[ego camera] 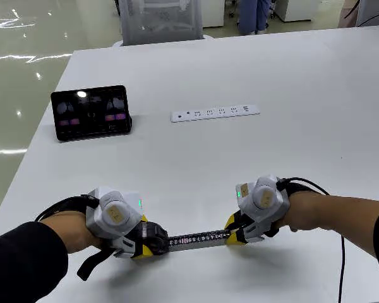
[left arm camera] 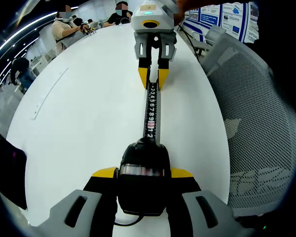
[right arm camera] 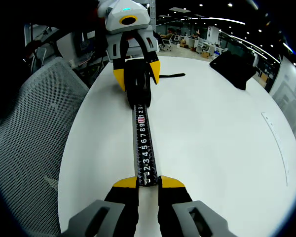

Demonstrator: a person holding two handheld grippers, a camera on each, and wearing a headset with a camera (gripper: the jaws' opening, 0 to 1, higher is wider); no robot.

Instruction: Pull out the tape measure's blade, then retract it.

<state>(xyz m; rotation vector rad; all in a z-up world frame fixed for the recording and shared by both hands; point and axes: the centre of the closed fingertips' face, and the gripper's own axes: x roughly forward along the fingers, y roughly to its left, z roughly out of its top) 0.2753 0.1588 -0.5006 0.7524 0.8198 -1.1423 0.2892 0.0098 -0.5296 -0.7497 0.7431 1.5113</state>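
Head view: at a white table (ego camera: 177, 158), the left gripper (ego camera: 142, 245) and right gripper (ego camera: 235, 232) hold a tape measure (ego camera: 177, 240) between them, close to the table's near edge. Its black case (ego camera: 156, 240) is at the left and its blade (ego camera: 199, 238) is drawn out to the right. A tablet (ego camera: 91, 112) stands toward the left edge, and a power strip (ego camera: 215, 113) lies near the middle.

Left gripper view: the left gripper's yellow-tipped jaws are clamped on either side of the case. The numbered blade runs straight ahead to the right gripper, whose jaws are closed on its end. A mesh chair (left arm camera: 256, 123) sits just past the table's edge.

Right gripper view: the right gripper's jaws pinch the blade's tip. The blade stretches away to the case, gripped by the left gripper opposite.
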